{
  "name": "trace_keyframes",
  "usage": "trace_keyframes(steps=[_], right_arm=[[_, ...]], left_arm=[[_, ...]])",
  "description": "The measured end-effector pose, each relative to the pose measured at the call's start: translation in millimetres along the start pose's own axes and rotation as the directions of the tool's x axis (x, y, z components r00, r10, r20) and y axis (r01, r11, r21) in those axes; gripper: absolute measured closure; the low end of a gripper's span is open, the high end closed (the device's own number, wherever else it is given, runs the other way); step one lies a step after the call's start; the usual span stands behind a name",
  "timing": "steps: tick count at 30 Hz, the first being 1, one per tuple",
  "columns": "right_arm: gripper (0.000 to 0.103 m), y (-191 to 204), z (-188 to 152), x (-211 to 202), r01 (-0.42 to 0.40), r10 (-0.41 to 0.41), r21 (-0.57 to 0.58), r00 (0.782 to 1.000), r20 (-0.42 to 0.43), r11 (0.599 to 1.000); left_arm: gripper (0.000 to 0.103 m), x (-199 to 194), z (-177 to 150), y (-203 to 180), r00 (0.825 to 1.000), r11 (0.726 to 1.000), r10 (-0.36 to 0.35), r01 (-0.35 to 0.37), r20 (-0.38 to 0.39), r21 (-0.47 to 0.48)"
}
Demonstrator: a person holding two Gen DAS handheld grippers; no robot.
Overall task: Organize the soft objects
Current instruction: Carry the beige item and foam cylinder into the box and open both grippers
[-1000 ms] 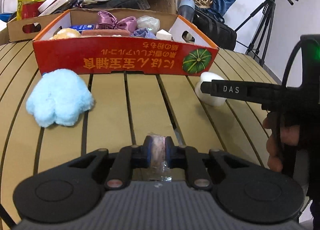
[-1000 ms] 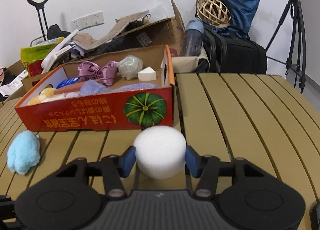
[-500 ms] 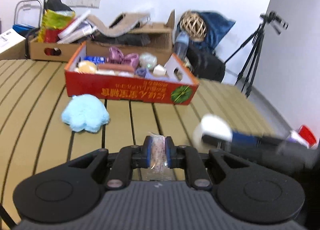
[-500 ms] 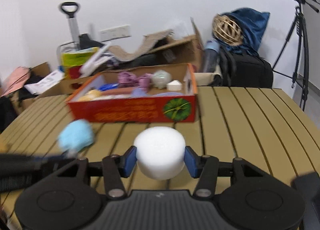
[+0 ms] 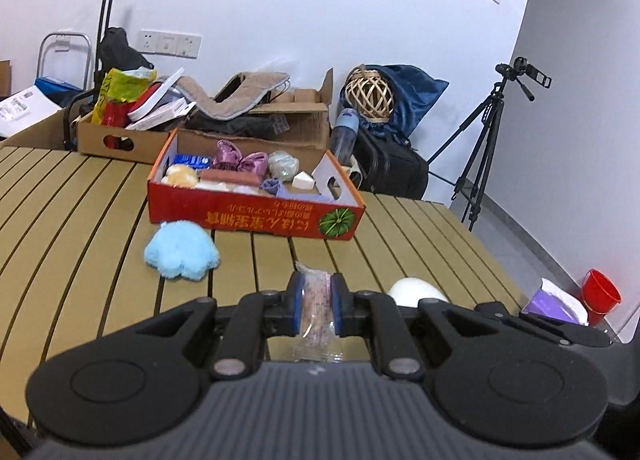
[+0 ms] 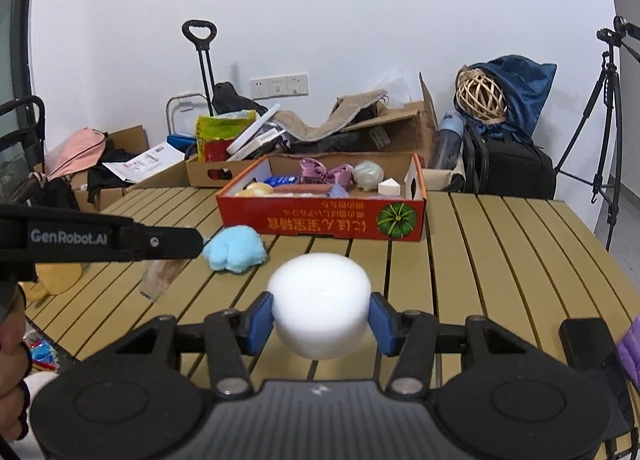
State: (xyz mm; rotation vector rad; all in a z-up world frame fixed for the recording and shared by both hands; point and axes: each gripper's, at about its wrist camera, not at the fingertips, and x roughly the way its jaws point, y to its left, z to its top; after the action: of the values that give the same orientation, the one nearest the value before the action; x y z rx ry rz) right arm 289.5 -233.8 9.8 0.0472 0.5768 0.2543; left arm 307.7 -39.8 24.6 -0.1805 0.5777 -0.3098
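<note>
Right gripper (image 6: 321, 319) fingers clamped on white foam puck (image 6: 320, 306), light, squashy; grip flanks gently. Left gripper (image 5: 316, 304) pinching crinkly plastic packet (image 5: 317, 302). Red box (image 6: 320, 219) at 12 o'clock on bench (image 6: 500, 260).

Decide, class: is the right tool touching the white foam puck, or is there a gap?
Touching. In the right wrist view, the right tool has both blue pads pressed against opposite sides of the white foam puck, holding it above the slatted table.
</note>
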Motion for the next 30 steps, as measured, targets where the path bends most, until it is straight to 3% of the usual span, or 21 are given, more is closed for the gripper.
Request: trace_keyframes(steps=[4, 9, 13, 17, 20, 25, 28, 29, 30], right_arm=[[0.052, -7.1, 21.4, 12.8, -0.005, 0.006, -0.022, 1.000, 0.012, 1.000], [0.052, -25.1, 80.7, 56.3, -0.022, 0.024, -0.045, 0.999, 0.041, 0.999], [0.052, -37.8, 132.2, 116.9, -0.037, 0.039, -0.077, 0.999, 0.035, 0.996], [0.052, -51.5, 165.4, 185.7, 0.005, -0.006, -0.114, 1.000, -0.007, 0.993], [0.052, -65.1, 178.3, 238.6, 0.033, -0.042, -0.138, 0.997, -0.059, 0.990], [0.051, -84.6, 186.9, 311.5, 0.059, -0.081, -0.148, 0.986, -0.144, 0.987], [0.050, -90.5, 183.2, 343.3, 0.057, -0.089, -0.163, 0.977, -0.194, 0.985], [0.050, -90.8, 181.7, 351.7, 0.059, -0.095, -0.177, 0.975, -0.202, 0.982], [0.046, -91.4, 180.3, 360.0, 0.060, -0.100, -0.188, 0.972, -0.214, 0.980]], left_arm=[[0.089, 23.1, 28.1, 9.0, 1.000, 1.000, -0.020, 0.020, 0.008, -0.007], [0.089, 85.2, 87.0, 39.7, 1.000, 0.999, -0.009, 0.009, -0.013, -0.039], [0.089, 151.9, 128.5, 69.4, 0.996, 0.995, -0.021, 0.012, -0.086, -0.097], [0.089, 226.6, 155.7, 85.1, 0.985, 0.984, -0.053, 0.024, -0.163, -0.174], [0.089, 280.7, 167.8, 88.8, 0.977, 0.982, -0.052, 0.013, -0.206, -0.187], [0.089, 359.3, 173.5, 93.5, 0.953, 0.987, 0.008, -0.057, -0.304, -0.153], [0.082, 386.9, 170.5, 98.2, 0.942, 0.987, 0.032, -0.082, -0.334, -0.136], [0.069, 392.3, 168.8, 98.6, 0.942, 0.989, 0.035, -0.080, -0.335, -0.122], [0.063, 397.8, 166.7, 99.4, 0.942, 0.991, 0.040, -0.081, -0.334, -0.109]])
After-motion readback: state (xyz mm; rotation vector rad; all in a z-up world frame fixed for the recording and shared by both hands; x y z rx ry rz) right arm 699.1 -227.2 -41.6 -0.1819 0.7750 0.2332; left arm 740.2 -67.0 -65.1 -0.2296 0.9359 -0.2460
